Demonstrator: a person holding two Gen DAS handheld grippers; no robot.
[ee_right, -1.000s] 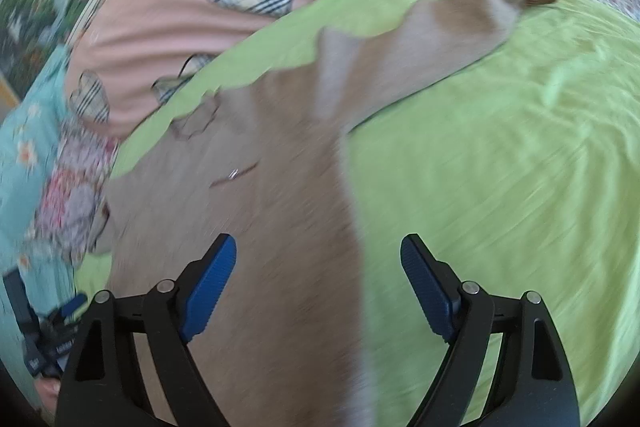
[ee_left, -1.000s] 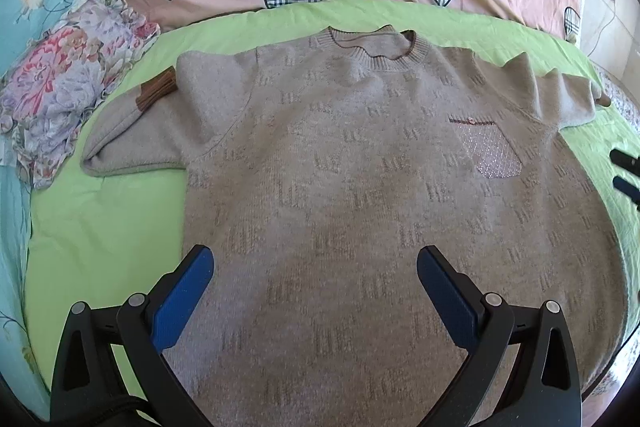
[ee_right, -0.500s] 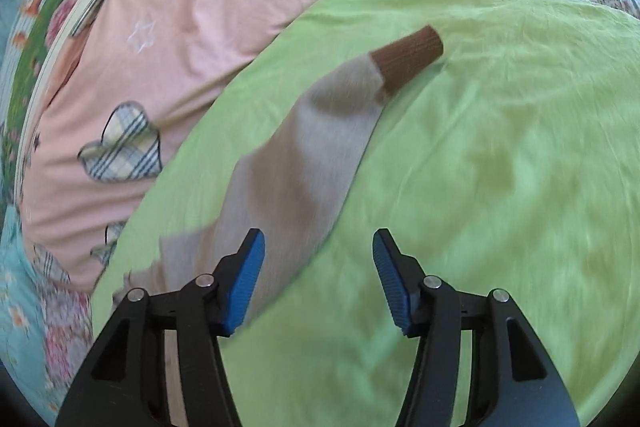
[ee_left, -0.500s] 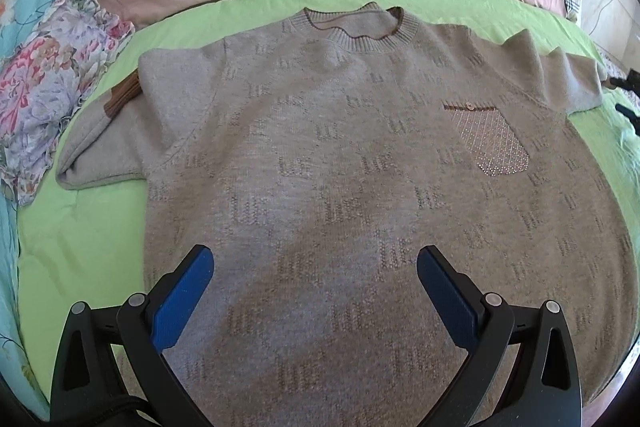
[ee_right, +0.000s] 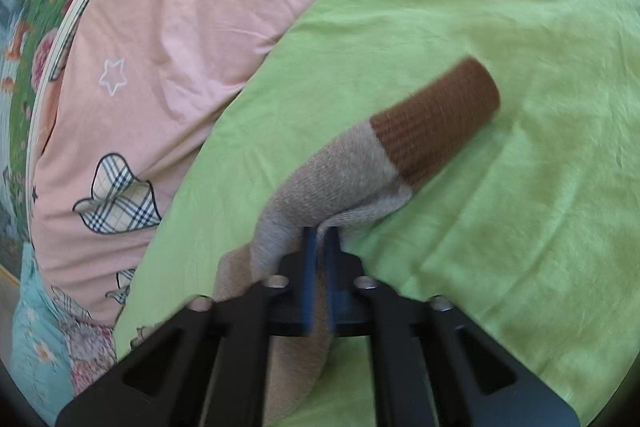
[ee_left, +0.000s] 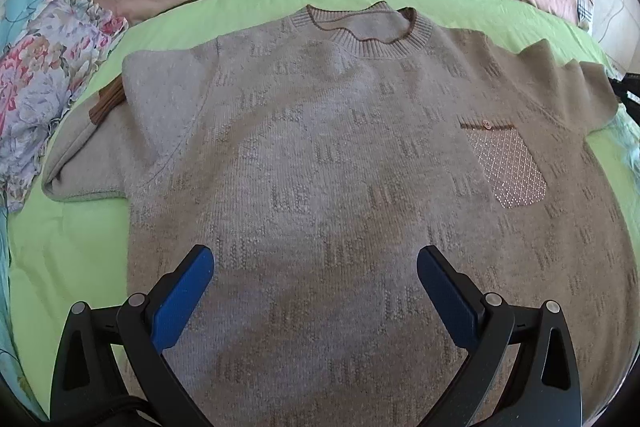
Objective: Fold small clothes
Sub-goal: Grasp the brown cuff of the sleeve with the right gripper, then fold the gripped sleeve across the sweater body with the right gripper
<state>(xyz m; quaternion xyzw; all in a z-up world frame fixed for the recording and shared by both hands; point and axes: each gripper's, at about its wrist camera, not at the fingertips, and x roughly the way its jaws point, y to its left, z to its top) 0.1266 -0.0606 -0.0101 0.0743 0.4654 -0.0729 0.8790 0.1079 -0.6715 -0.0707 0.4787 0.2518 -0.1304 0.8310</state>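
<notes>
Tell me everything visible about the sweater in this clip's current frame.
The sweater is a beige-grey knit with a ribbed round collar, brown trim, brown ribbed cuffs and a diamond-patterned chest pocket with a button. It lies face up on the green sheet. One sleeve is folded back on itself, its cuff peeking out. The right gripper is shut on the other sleeve near its brown cuff. The open left gripper hovers above the lower body.

Left wrist view overlooks the whole sweater (ee_left: 340, 167) from its hem; right wrist view sits close on its sleeve (ee_right: 340, 183).
</notes>
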